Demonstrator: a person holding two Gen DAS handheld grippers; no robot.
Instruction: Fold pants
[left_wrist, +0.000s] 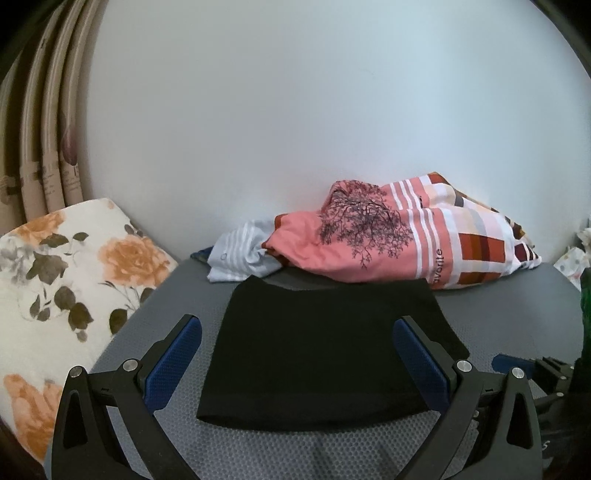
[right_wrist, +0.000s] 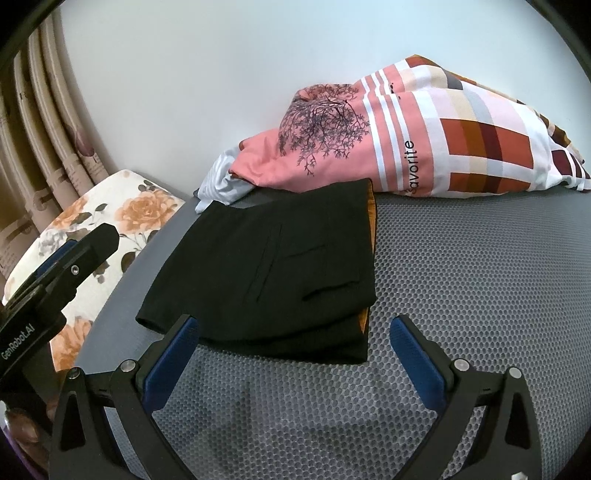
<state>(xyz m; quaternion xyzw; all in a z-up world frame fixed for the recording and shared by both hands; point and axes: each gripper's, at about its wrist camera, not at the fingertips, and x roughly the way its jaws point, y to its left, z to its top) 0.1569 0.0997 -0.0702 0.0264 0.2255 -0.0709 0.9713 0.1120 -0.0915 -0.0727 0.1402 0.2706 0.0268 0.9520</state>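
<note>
You held the left gripper (left_wrist: 297, 356) spread wide and released, its blue pads (left_wrist: 173, 363) standing apart over the near part of the bench (left_wrist: 177, 295), gripping nothing. Between and just beyond those pads lay the black pants (left_wrist: 317, 354), folded into a compact rectangle flat on the grey honeycomb mat. Their near folded edge sat close in front of your fingers, and the right pad overlapped the pants' right side in that view; whether it touched the cloth could not be told.

Your right gripper (right_wrist: 293, 354) was likewise open and empty, low over the bench's near edge. From it the pants (right_wrist: 273, 266) lay ahead and to the left, with their near right corner falling between the two pads and the left fingertip (right_wrist: 184, 332) crossing the near edge of the fabric. A pocket slit and a seam showed on the top layer, and an orange lining (right_wrist: 371, 221) peeked out along the right side of the fold. The body of the left gripper appeared at that view's left edge, beside the pants.

Past the pants, at the bench's far edge against the white wall (left_wrist: 295, 129), a heap of laundry rested: a pink printed cloth (left_wrist: 369, 236) with a striped pale-blue garment (left_wrist: 240, 254) on its left. The far edge of the pants reached almost to that heap. A floral cushion (left_wrist: 74, 277) lay off the bench's left side, with curtains (left_wrist: 48, 129) behind it.
</note>
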